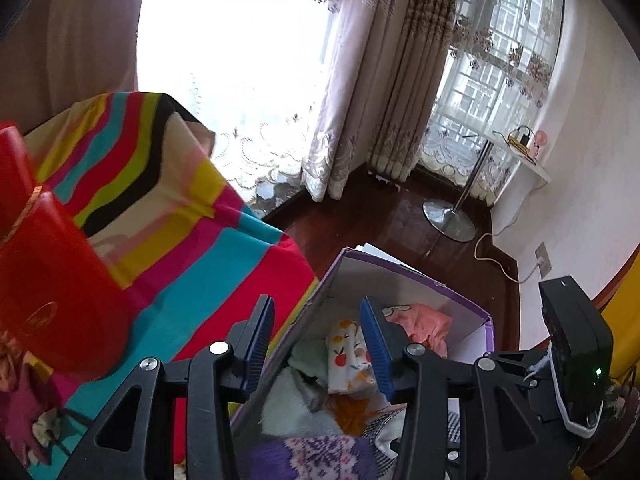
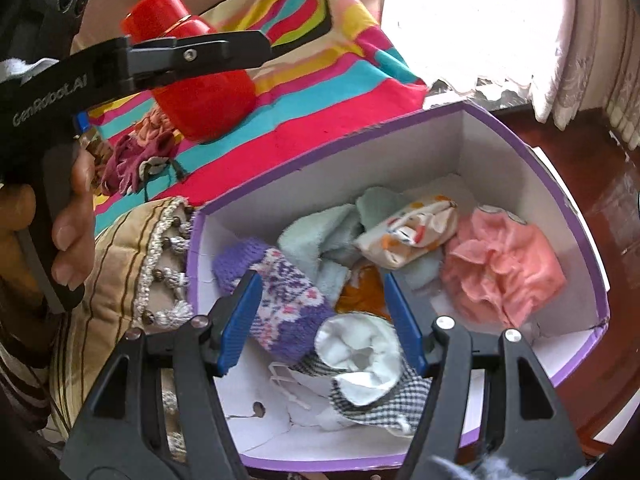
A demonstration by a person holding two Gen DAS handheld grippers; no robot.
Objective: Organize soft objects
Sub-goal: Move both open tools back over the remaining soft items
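Observation:
A purple-rimmed white box (image 2: 472,152) holds several soft items: a purple knitted sock (image 2: 280,300), a pale green towel (image 2: 320,236), a fruit-print pouch (image 2: 408,232), a pink cloth (image 2: 504,268) and a checked white piece (image 2: 368,372). My right gripper (image 2: 320,316) is open and empty just above the box. My left gripper (image 1: 316,344) is open and empty over the box's left rim (image 1: 304,320); it also shows in the right wrist view, top left (image 2: 256,48). A maroon cloth bundle (image 2: 132,160) lies on the striped cover (image 2: 320,92).
A red cylinder (image 2: 204,92) lies on the striped cover. A beige fringed cushion (image 2: 132,256) lies left of the box. A chrome stand base (image 1: 448,216), a cable and curtains are beyond, on dark wood floor (image 1: 360,216).

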